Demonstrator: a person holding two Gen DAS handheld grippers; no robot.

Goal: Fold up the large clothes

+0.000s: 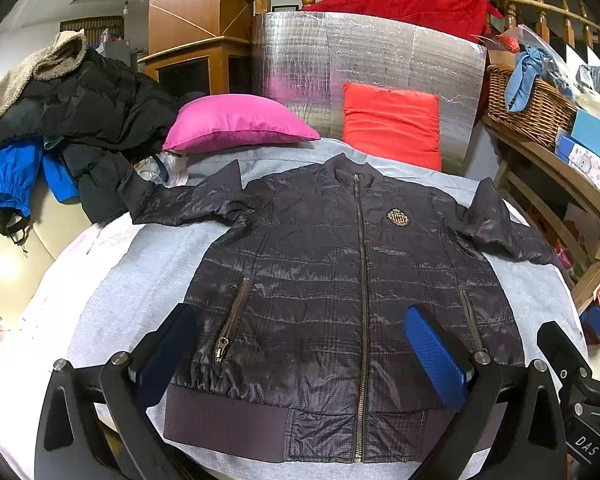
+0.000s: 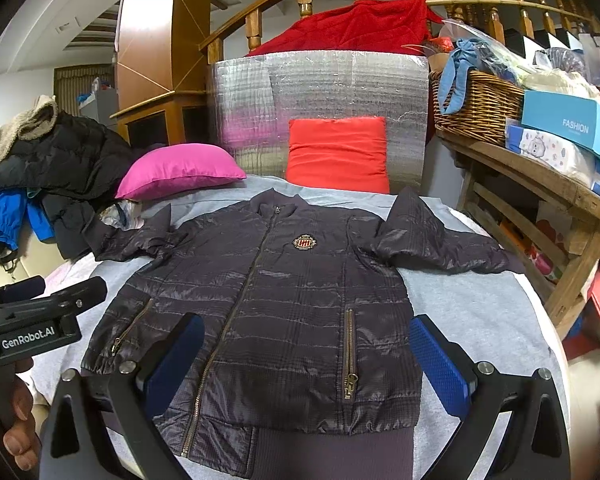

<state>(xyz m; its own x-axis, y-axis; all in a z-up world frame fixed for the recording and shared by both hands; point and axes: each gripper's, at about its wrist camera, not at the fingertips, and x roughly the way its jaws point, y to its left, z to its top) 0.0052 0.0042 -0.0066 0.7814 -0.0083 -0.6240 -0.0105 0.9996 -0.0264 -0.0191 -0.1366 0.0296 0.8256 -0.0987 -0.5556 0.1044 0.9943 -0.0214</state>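
While the left wrist view looks down its own fingers, the left gripper [image 1: 306, 354] hangs with jaws spread wide and nothing between them, above the lower front of the dark jacket [image 1: 340, 280]. Jacket lies face up, zipped, flat on a grey cloth [image 1: 120, 280], collar at the far end, hem nearest the camera, both sleeves out to the sides. Crest badge [image 1: 397, 217] sits on the chest just right of the zip. Beyond the collar: pink pillow [image 1: 236, 122] and red pillow [image 1: 392, 124], the latter against a silver foil panel [image 1: 340, 52]. Pile of dark and blue clothes [image 1: 60, 120] at far left; wicker basket [image 1: 528, 100] on a wooden shelf at right.

Right wrist view: right gripper [image 2: 308, 364] likewise wide open, empty, poised over the jacket's [image 2: 280, 300] hem area, touching nothing that can be seen. At the left edge, part of the other gripper's body appears, labelled GenRobot.AI, held by a hand [image 2: 18, 412]. Blue box [image 2: 568, 120] marked FASHION on the shelf beside the basket [image 2: 476, 104].
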